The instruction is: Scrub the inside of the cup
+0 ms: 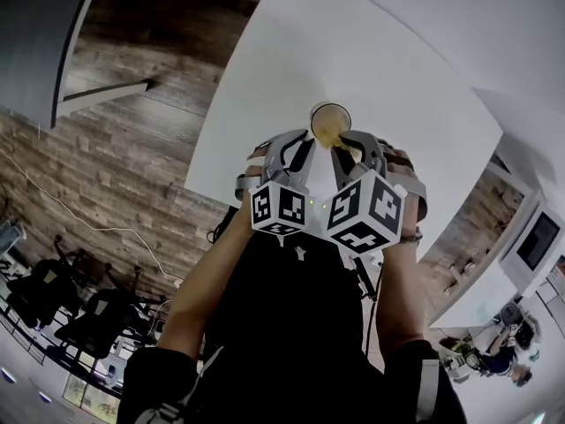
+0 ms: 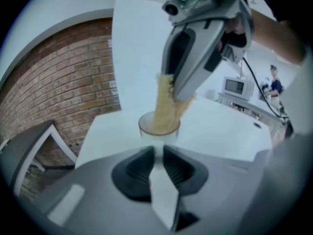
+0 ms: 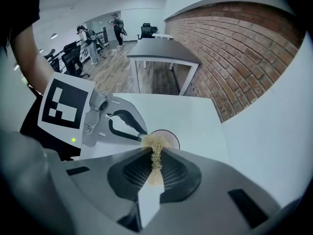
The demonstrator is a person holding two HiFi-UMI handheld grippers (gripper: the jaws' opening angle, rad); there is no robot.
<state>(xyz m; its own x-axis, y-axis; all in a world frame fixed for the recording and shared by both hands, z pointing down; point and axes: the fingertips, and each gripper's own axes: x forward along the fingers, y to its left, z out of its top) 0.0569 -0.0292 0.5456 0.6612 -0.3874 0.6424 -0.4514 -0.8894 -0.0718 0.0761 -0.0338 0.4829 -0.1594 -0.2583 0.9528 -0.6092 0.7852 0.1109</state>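
Note:
A clear cup (image 1: 330,113) stands on the white table (image 1: 371,51). A tan mesh scrubber (image 1: 332,136) reaches down into it. My right gripper (image 1: 342,146) is shut on the scrubber (image 3: 155,158), whose frayed end (image 2: 164,106) sits inside the cup (image 2: 146,126). My left gripper (image 1: 314,136) comes in from the left, and its jaws stand close together on the near wall of the cup (image 3: 170,137). In the left gripper view the glass runs down between the pads of my left gripper (image 2: 158,148). The cup's base is hidden behind the jaws.
A brick wall (image 3: 234,48) runs along the table's side. A grey table (image 3: 161,50) stands beyond, with people (image 3: 84,35) and office chairs (image 1: 44,290) farther off. A white appliance (image 2: 234,86) sits on a counter behind the right gripper.

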